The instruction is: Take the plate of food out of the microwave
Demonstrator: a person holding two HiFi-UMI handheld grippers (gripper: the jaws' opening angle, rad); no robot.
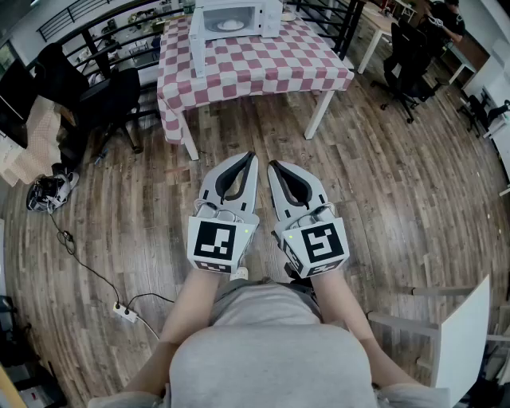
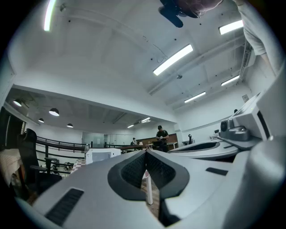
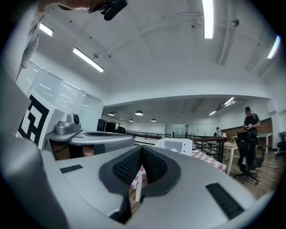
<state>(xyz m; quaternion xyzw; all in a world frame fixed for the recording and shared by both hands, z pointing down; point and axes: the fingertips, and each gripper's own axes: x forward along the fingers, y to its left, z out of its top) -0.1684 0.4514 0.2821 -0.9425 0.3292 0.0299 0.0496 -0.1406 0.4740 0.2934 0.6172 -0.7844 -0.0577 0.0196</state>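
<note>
Approach stage, nothing touched yet, as I read it. The person stood on the wood floor well back from the table (image 1: 263, 68) w/ the pink-and-white check cloth, both tools held level at the waist and aimed at it. Left gripper (image 1: 250, 157): jaws pressed together, ribbed pads tip to tip, nothing between them. Right gripper (image 1: 273, 165): same, shut tight and empty. The two sat side by side, close but not touching. The microwave (image 1: 237, 17) stood at the far end of the tabletop, and its door (image 1: 196, 49) looked to be swung out to the left already, so the cavity showed. The plate of food (image 1: 230, 25) sat inside on the floor of the cavity, pale and round; couldn't make out what the food was from that far. Other bits in the room: a black office chair (image 1: 107, 100) left of the table, a power strip (image 1: 125, 312) w/ cable on the floor, and someone seated at a desk (image 1: 382, 24) in the far corner. Next move, imo: walk up to the table edge, spread the jaws of at least one gripper, reach level into the cavity and pinch the plate's rim. It would need to come out flat, prob. w/ the other gripper steadying it, or the food slides.
</note>
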